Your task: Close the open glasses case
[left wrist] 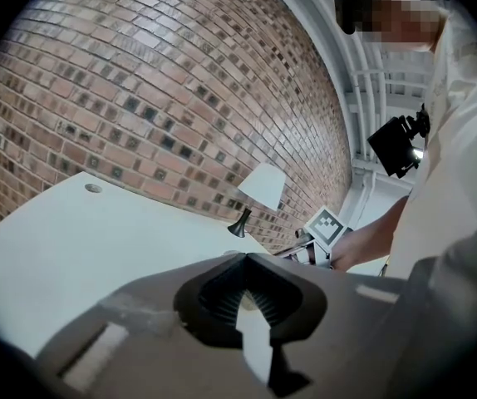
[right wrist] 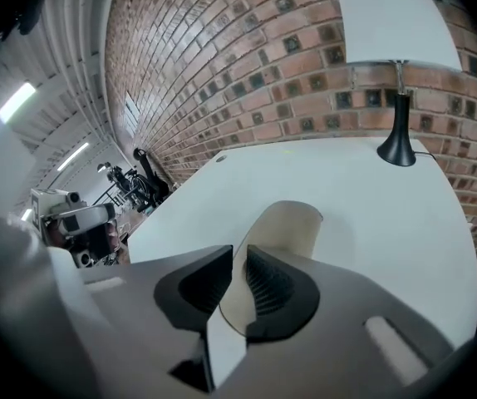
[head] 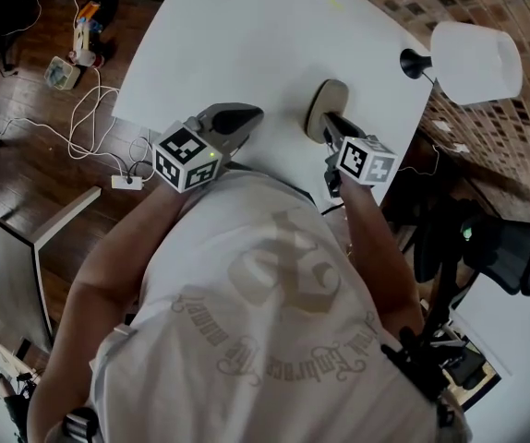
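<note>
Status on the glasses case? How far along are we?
Done: right gripper is at the glasses case on the table. In hand: its jaws are closing with the case's near rim between them; contact unclear. To do: the lid looks raised, so the case isn't shut. Left gripper is shut, empty, off the case.

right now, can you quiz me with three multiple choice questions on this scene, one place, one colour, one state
1. Where does the table lamp stand? A on the floor; B on the white table by the brick wall; C in a gripper.
2. What colour is the glasses case? A red; B blue; C beige.
3. How do the jaws of the left gripper stand? A together, nothing held; B wide round the case; C shut on the lamp.
Answers: B, its base sits on the tabletop; C, it shows pale tan; A, the tips meet in the left gripper view.
</note>
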The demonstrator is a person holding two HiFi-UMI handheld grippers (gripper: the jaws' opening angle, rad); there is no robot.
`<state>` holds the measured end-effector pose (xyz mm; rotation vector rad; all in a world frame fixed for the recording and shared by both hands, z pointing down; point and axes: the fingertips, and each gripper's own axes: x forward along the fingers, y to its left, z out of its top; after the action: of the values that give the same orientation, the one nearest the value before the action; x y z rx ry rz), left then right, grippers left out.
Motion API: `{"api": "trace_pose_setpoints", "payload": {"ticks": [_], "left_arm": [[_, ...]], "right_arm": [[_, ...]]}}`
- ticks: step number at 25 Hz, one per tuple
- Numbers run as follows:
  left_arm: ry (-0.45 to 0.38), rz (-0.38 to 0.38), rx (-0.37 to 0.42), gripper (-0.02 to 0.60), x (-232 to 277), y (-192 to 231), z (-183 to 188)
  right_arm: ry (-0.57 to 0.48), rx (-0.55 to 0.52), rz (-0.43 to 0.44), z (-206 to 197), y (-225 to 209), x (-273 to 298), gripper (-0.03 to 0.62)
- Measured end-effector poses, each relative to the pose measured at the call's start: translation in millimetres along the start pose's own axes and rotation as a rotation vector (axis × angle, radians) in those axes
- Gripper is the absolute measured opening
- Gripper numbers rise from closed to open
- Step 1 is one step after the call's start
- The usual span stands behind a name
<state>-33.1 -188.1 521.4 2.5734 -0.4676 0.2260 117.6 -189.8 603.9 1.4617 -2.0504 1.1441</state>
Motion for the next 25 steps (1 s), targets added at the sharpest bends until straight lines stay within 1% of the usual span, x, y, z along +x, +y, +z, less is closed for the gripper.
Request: {"api": "trace_pose_setpoints", "payload": {"ticks": [4, 7, 11, 15, 20, 23, 25], "left_arm": [[-0.006, 0.015, -0.008, 0.005, -5.5, 3.2, -0.5], [-0.008, 0.022, -0.008, 0.005, -8.6, 3.8, -0.5], [-0.008, 0.027, -0.005, 0.005, -10.5, 3.1, -1.5], [-0.006, 0.031, 0.000, 0.005, -11.0, 1.4, -1.3], [-0.009, 0.049, 0.007, 0.005, -19.3, 3.4, -0.6], [-0.013, 0.057, 0.014, 0.005, -20.8, 6.0, 1.5], [-0.014, 0.056, 0.016, 0.005, -19.0, 4.8, 2.6]], "right_arm": [[0.030, -0.026, -0.003, -1.9, -0.1, 7.8, 0.038], [0.070, -0.063, -0.037, -4.6, -2.3, 9.5, 0.009], [0.096, -0.105, -0.031, -5.6, -0.3, 13.8, 0.008], [0.096, -0.082, -0.046, -3.6, -1.3, 13.3, 0.008], [0.094, -0.105, -0.030, -0.2, 8.8, 22.8, 0.008], [0.078, -0.110, -0.020, -2.8, 7.5, 27.8, 0.008], [0.049, -0.102, -0.009, -1.7, 7.7, 25.3, 0.008]]}}
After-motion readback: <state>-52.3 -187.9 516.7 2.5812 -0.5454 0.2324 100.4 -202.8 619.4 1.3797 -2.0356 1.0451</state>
